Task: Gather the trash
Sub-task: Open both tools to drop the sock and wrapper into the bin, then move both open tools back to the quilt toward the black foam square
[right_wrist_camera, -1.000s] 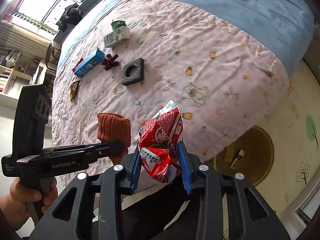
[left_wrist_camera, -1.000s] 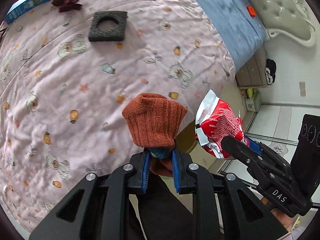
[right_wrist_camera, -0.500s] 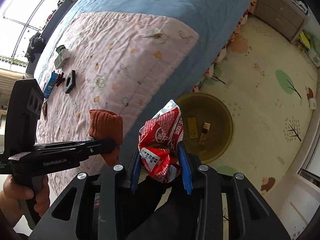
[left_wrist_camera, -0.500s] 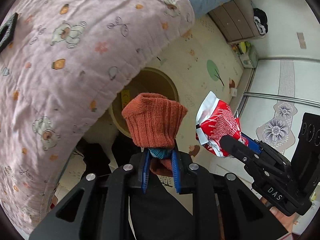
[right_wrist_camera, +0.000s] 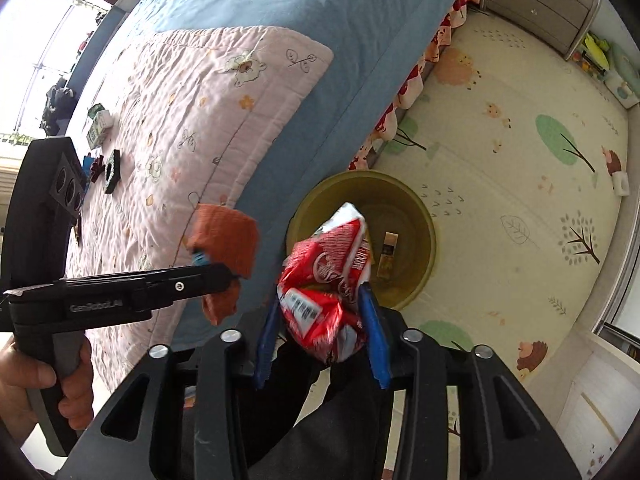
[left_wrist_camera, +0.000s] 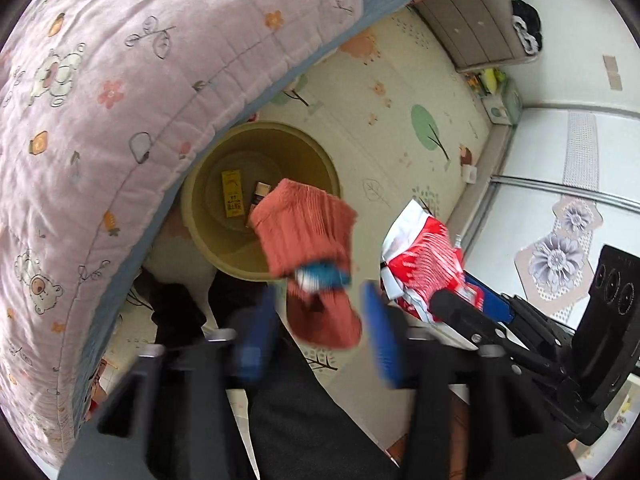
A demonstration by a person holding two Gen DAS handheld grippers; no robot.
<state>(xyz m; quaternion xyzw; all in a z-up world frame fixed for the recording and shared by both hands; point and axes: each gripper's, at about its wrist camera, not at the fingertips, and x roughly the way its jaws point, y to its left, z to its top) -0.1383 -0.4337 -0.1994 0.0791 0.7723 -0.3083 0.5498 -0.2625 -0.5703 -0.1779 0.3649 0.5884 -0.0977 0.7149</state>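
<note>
— Over the floor mat, what does your left wrist camera give you?

— My left gripper [left_wrist_camera: 320, 320] points steeply down, its blue pads spread wide; the jaws have just been opening. The orange sock [left_wrist_camera: 308, 236] sits between them, blurred, touching neither pad that I can make out. Below it stands the round yellow bin [left_wrist_camera: 200, 216] beside the pink quilt [left_wrist_camera: 120, 80], with a yellow packet [left_wrist_camera: 233, 194] lying on its bottom. To the right, my other tool carries the red wrapper [left_wrist_camera: 424, 256].

— And the right wrist camera?

— My right gripper [right_wrist_camera: 324, 320] has also just been opening. The red wrapper [right_wrist_camera: 328, 280] is between the blue pads; it looks to lean on the right pad, with a gap at the left one, so I count no real grip. Straight beyond it is the bin [right_wrist_camera: 424, 216], a small carton [right_wrist_camera: 388, 248] inside. On the left a hand [right_wrist_camera: 36, 376] holds my left tool, the sock [right_wrist_camera: 224, 236] at its tip, over the quilt's [right_wrist_camera: 180, 100] edge.
</note>
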